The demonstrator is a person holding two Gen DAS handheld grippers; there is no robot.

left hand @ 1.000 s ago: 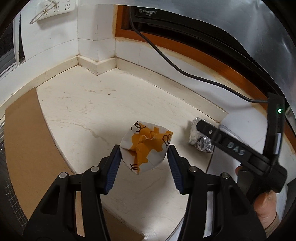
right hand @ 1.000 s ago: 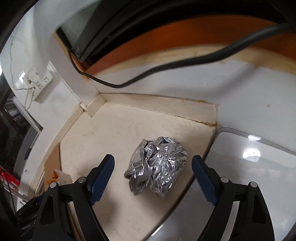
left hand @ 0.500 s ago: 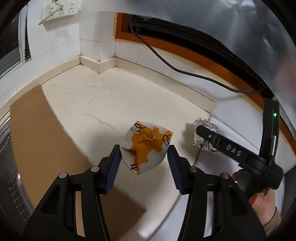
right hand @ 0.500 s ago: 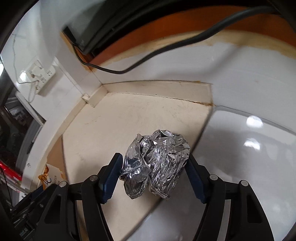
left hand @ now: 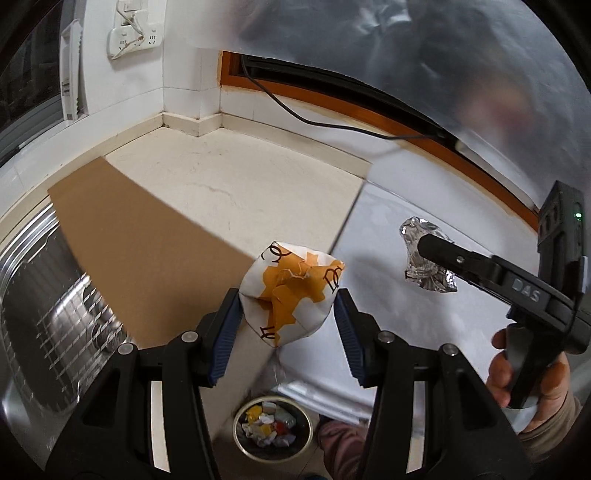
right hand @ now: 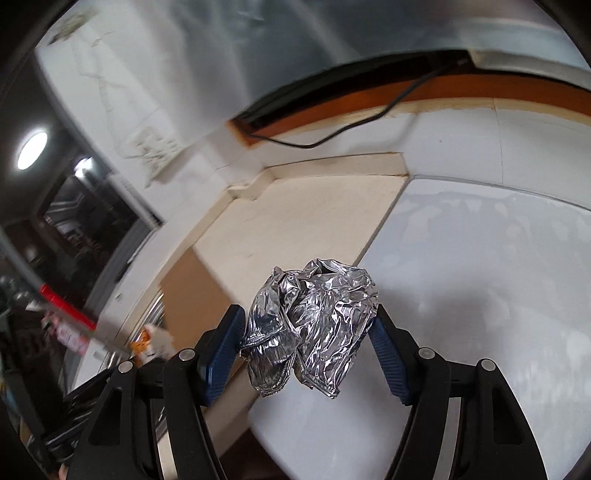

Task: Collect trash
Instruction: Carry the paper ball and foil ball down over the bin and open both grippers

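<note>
Left wrist view: the left gripper [left hand: 290,308] stood clamped on a crumpled paper wrapper [left hand: 291,291], white with orange patches and dark printed marks, its blue pads [left hand: 225,339] pressed against either side of the wad. The wrapper was held in the air, clear of the cream stone worktop [left hand: 236,184]. A brown board [left hand: 140,251] lay on the worktop's left part; a metal sink [left hand: 40,295] with a wire rack lay further left. A white glossy surface [left hand: 384,236] adjoined the worktop on the right. Below, between the gripper arms, a round trash bin [left hand: 271,426] stood on the floor, already holding crumpled paper of white, yellow and red. At right, the right gripper [left hand: 428,247] was seen from the side, held by a person's hand [left hand: 524,376], with a foil ball [left hand: 424,262] at its tip. A black cable [left hand: 317,122] ran along the white wall under an orange-brown window frame [left hand: 369,107]. A wall socket [left hand: 133,33] sat upper left.

Right wrist view: the right gripper [right hand: 308,332] stood clamped on the foil ball [right hand: 314,325], a crumpled silver wad; its jaws had just been closing, and the blue pads [right hand: 221,350] now pressed both flanks of the foil. The ball was lifted off, above the boundary of the worktop [right hand: 295,221] and the white glossy surface [right hand: 480,258]. The picture was blurred at left; the orange-and-white wrapper [right hand: 147,341] showed small at lower left.
</note>
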